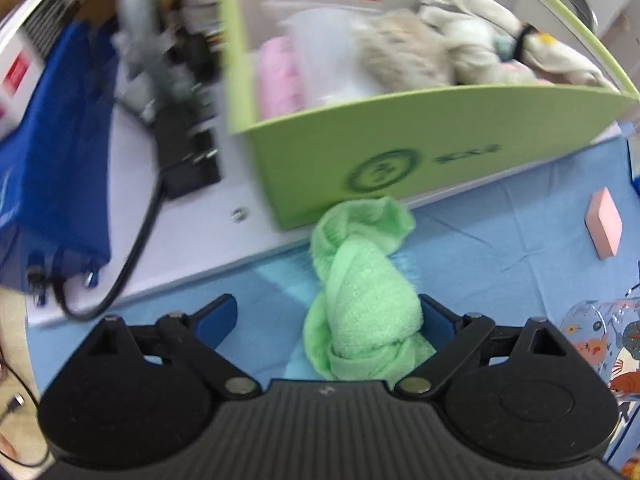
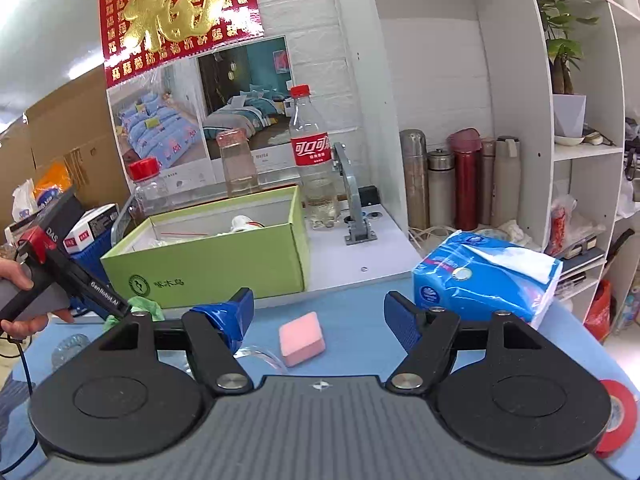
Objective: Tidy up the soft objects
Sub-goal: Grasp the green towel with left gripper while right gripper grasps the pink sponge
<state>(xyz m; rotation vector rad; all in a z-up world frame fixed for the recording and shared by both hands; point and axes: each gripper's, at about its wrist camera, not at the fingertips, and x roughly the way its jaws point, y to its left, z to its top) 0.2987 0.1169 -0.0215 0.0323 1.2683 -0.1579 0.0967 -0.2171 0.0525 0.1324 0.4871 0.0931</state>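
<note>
Blue mat point(image 1: 500, 248): green cloth point(image 1: 360, 292) lies lengthwise toward box point(image 1: 400, 140), against left gripper's point(image 1: 328, 320) spread right finger; right gripper point(image 2: 318, 316) open, empty.

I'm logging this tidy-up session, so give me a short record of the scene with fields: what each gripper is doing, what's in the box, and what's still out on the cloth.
left gripper: open, pointing down over the green cloth, which lies between its jaws, ungripped
right gripper: open, empty, aimed toward the pink sponge
green box: open; holds pale soft items and a plastic bag
still on blue table cover: green cloth, pink sponge
nearby: tissue pack, red tape roll
</note>
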